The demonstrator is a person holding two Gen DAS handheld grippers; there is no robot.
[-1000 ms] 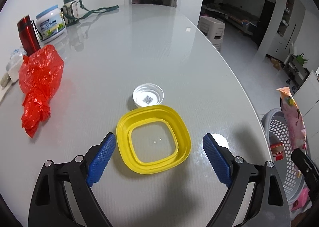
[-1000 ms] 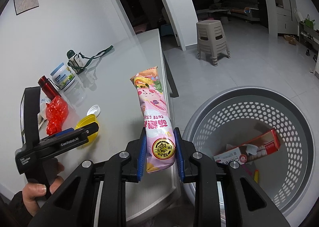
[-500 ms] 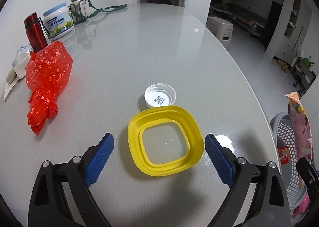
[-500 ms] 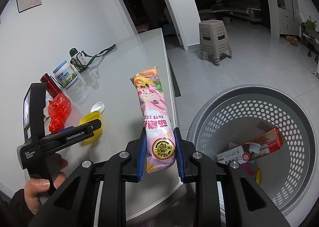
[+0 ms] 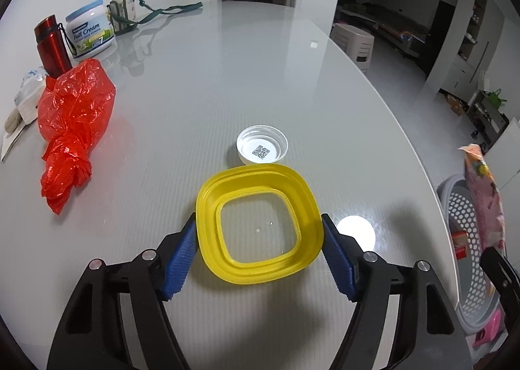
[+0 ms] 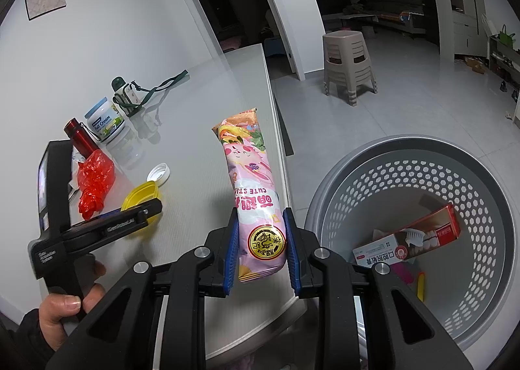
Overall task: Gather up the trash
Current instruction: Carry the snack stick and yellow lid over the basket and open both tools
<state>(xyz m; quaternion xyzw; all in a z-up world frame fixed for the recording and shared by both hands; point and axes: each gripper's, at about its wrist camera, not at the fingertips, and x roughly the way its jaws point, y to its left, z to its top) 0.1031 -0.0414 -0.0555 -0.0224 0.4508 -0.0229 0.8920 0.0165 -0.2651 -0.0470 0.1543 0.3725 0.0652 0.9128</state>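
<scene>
Yellow lid (image 5: 256, 181) flat on the grey bench (image 5: 227, 61), close to its near edge, clear middle showing the surface beneath. Left claw (image 5: 258, 220) closing around it, blue pads (image 5: 180, 259) meeting the rim on the left and right sides, apparently in contact. Seen from the right wrist, gripped low at the handle by a hand (image 6: 65, 311) in a dark sleeve. Right claw (image 6: 260, 214) pressed together, pinching a pink snack wrapper (image 6: 253, 194) near its lower end, upright and leaning slightly left, off the bench edge beside the grey perforated basket (image 6: 341, 191) on the floor. Inside the basket, a red-and-white toothpaste box (image 6: 406, 240) lying at a slant, with small pink and yellow bits under it, too hidden to name. Just beyond the yellow lid, nearly touching its far rim, a white cap (image 5: 262, 149) lying open side up with a printed code inside. Further left, well apart from both, a crumpled red plastic bag (image 5: 73, 123). Behind it a red flask (image 5: 52, 45), a tub labelled Full Cream (image 5: 89, 33) and a green-capped bottle (image 5: 122, 9) with a green strap trailing over the bench. Farthest off, on the tiled floor past the doorway, stacked beige stools (image 6: 349, 77).
</scene>
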